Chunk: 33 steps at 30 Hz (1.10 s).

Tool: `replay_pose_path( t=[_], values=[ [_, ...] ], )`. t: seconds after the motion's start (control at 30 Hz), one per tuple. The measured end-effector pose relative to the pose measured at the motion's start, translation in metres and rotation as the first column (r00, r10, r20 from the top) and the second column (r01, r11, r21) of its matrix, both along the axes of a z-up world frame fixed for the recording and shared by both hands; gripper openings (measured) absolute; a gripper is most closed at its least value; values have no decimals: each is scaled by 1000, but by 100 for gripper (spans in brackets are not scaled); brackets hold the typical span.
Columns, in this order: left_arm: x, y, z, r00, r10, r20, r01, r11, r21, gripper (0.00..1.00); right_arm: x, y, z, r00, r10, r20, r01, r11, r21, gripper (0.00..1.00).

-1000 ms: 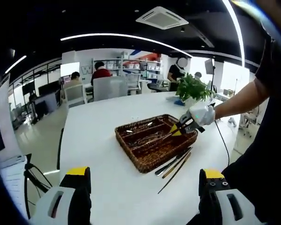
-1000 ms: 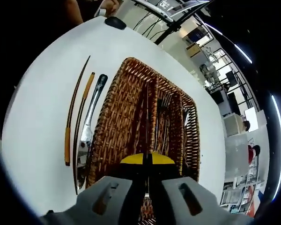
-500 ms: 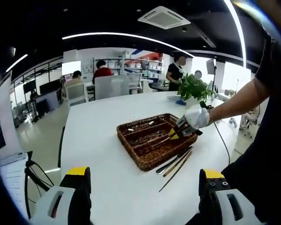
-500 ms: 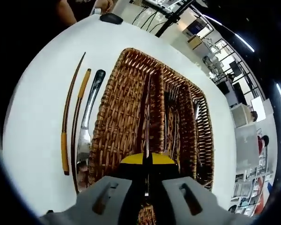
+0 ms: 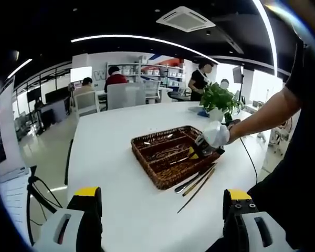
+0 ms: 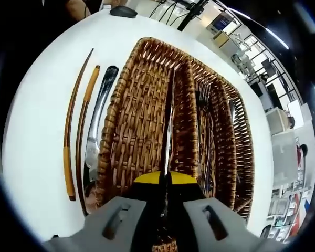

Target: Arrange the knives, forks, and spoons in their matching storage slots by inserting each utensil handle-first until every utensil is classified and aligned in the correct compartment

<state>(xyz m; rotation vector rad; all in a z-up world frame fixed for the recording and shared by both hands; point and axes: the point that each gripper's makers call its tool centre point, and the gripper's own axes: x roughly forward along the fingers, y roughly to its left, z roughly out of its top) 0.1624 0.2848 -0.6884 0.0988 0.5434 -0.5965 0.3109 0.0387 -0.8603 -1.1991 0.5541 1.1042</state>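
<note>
Spanning most of both views, one white tabletop (image 5: 110,157) carries a single brown wicker basket (image 6: 142,100), rectangular and split by woven walls into long parallel slots. In the right gripper view three slots can be made out: the leftmost holds nothing but the piece now going in, the middle one holds several forks (image 6: 203,131) lying lengthwise, and the right one holds at least one more metal piece too small to name.

Three utensils lie on the tabletop just beside the basket's left wall, parallel to it and to each other: a thin dark curved one (image 6: 69,126) outermost, an orange-handled one (image 6: 83,131) next to it, and a silver one with a black handle (image 6: 97,126) nearest the basket. In the left gripper view the same trio shows beside the basket's near corner.

The right tongs (image 6: 165,181) are clenched on a slim metal utensil (image 6: 168,131), its long axis running along the leftmost slot, close against the divider, pointing away from the tongs toward the basket's far end.

The left tongs (image 5: 163,210) are released, jaws wide apart above bare tabletop, well apart from the basket.
</note>
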Motion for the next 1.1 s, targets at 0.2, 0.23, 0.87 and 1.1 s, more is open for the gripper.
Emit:
replay_pose_path(
  t=[0.2,0.23,0.87,1.1],
  values=[
    [4,-7,0,1000,-17,2,17,1000,0,100,-2,1,3,1000,4,18,-4,1000,24,5],
    [4,-8,1,1000,-18,3,18,1000,-1,100,-4,2,4,1000,3,17,-4,1000,27,7],
    [6,-18,5,999,-39,15,40,999,-1,100,-5,-10,27,997,-64,33,60,993,102,13],
    [12,-27,8,998,-57,27,57,998,-4,100,4,-7,65,986,-167,24,154,950,272,39]
  ],
)
